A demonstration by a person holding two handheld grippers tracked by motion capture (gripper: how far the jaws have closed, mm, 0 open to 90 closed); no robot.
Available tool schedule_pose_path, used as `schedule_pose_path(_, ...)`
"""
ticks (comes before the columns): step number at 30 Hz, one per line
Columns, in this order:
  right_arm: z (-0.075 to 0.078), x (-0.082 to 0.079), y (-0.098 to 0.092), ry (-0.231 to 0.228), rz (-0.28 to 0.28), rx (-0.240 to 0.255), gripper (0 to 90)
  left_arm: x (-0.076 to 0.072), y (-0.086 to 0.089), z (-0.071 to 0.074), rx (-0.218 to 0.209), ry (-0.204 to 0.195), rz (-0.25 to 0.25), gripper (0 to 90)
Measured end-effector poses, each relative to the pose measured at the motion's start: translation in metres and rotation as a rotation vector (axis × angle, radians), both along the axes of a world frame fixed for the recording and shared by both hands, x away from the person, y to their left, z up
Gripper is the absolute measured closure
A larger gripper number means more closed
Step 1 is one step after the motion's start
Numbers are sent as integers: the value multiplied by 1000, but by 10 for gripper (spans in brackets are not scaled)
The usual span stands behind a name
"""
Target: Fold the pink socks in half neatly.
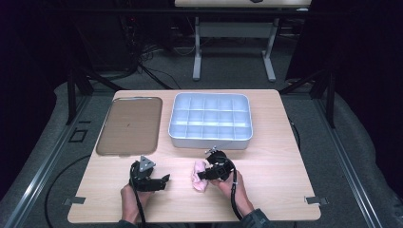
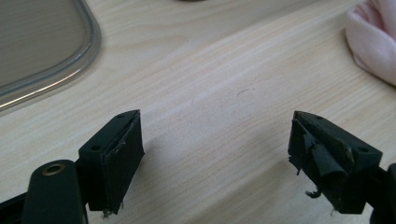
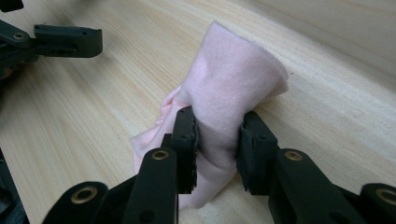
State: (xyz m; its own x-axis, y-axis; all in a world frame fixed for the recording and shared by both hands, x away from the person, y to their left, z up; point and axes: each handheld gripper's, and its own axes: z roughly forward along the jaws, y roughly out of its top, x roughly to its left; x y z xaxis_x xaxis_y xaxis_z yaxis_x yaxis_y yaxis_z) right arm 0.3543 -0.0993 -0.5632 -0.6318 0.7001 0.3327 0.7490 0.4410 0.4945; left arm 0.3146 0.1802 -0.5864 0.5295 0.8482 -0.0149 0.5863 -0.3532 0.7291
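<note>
Near the table's front edge, the right gripper (image 3: 217, 142) pinches the pink cloth (image 3: 229, 93), bunched lengthwise away from it.

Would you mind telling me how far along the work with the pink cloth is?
Done: the pink cloth is bunched into a roll. In hand: the right tool pinches it; the left tool stands open beside it. Left: the divided bin holds nothing and the tray is bare.

Nothing readable anywhere that I can spot, no labels, brand names, numbers or signs. The metal tray (image 1: 129, 125), the divided bin (image 1: 210, 119) and the pink cloth (image 3: 229, 98) are all plain, and so is the wooden surface (image 1: 271, 156).
</note>
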Motion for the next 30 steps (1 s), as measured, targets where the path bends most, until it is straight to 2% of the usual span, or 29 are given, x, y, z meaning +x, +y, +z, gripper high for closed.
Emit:
schedule_pose_path(5, 1, -1, 1, -16, 11, -5, 715, -2, 3, -2, 3, -5, 5, 167)
schedule_pose_path(7, 1, -1, 1, -23, 20, -10, 715, -3, 3, -4, 7, -24, 4, 165)
schedule_pose_path(9, 1, -1, 1, -29, 29, -17, 715, -4, 3, -4, 7, -25, 4, 163)
schedule_pose_path(12, 0, 0, -1, -27, 37, 7, 719, -3, 3, -4, 7, -20, 2, 153)
schedule_pose_path(18, 0, 0, -3, -40, 51, 23, 731, -3, 3, -4, 7, -21, 9, 151)
schedule_pose_path(24, 3, -4, -2, -84, 69, 15, 740, -3, 3, -5, 7, -21, 14, 152)
schedule_pose_path(25, 4, -4, -3, -79, 72, 9, 740, -2, 3, -4, 11, -21, 14, 152)
schedule_pose_path(30, 9, -6, -7, -98, 67, 35, 742, -2, 3, -4, 10, -21, 16, 152)
